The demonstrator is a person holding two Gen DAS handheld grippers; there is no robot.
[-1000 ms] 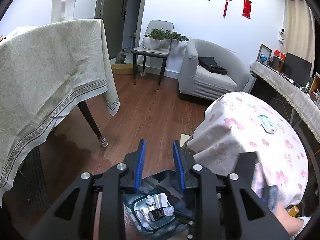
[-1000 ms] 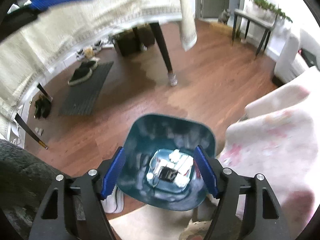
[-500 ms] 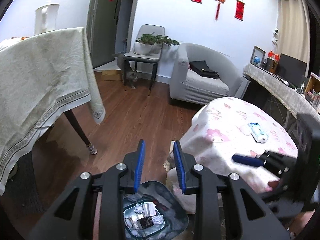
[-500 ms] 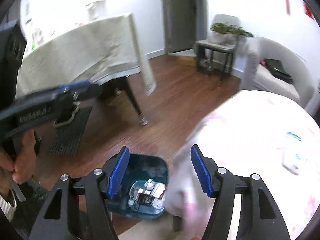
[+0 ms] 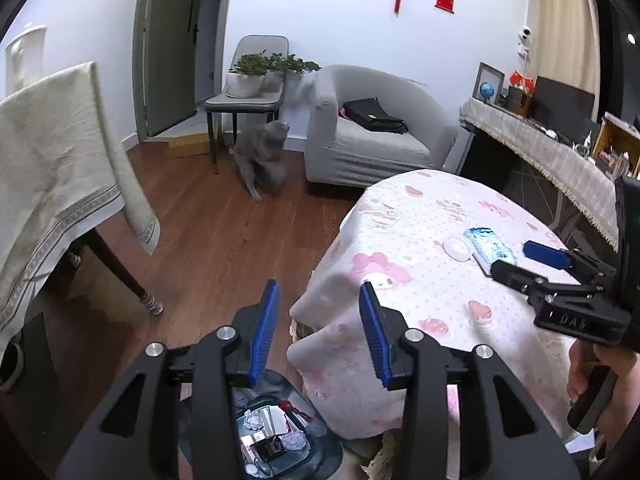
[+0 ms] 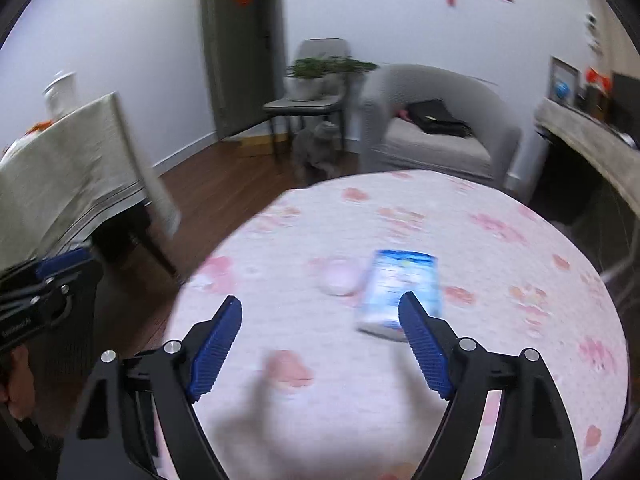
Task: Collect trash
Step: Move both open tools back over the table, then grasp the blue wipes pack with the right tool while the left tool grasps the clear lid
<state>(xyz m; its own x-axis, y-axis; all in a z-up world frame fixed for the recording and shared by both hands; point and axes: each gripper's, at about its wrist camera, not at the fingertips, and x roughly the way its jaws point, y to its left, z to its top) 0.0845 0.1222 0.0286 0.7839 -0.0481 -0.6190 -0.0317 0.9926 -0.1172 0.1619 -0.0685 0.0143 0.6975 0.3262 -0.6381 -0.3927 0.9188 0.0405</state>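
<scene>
A blue-and-white packet (image 6: 400,294) lies on the round table with the pink-flowered cloth (image 6: 500,248), a small white round lid (image 6: 339,278) beside it on the left. My right gripper (image 6: 320,306) is open and empty, hovering over the table just short of the packet. In the left wrist view the packet (image 5: 489,245) and lid (image 5: 457,247) lie mid-table, with the right gripper (image 5: 548,256) beside them. My left gripper (image 5: 318,292) is open and empty, above the dark teal trash bin (image 5: 320,446) on the floor, which holds crumpled paper and wrappers.
A grey cat (image 5: 262,156) sits on the wood floor by a chair with potted plants (image 5: 256,80). A grey armchair (image 5: 372,132) stands behind the round table. A table with a beige cloth (image 5: 56,160) stands at the left. A sideboard (image 5: 560,160) runs along the right.
My right gripper has swung up from over the bin to above the round table, near the packet. My left gripper has risen and opened wider. The cat has walked out from the chair.
</scene>
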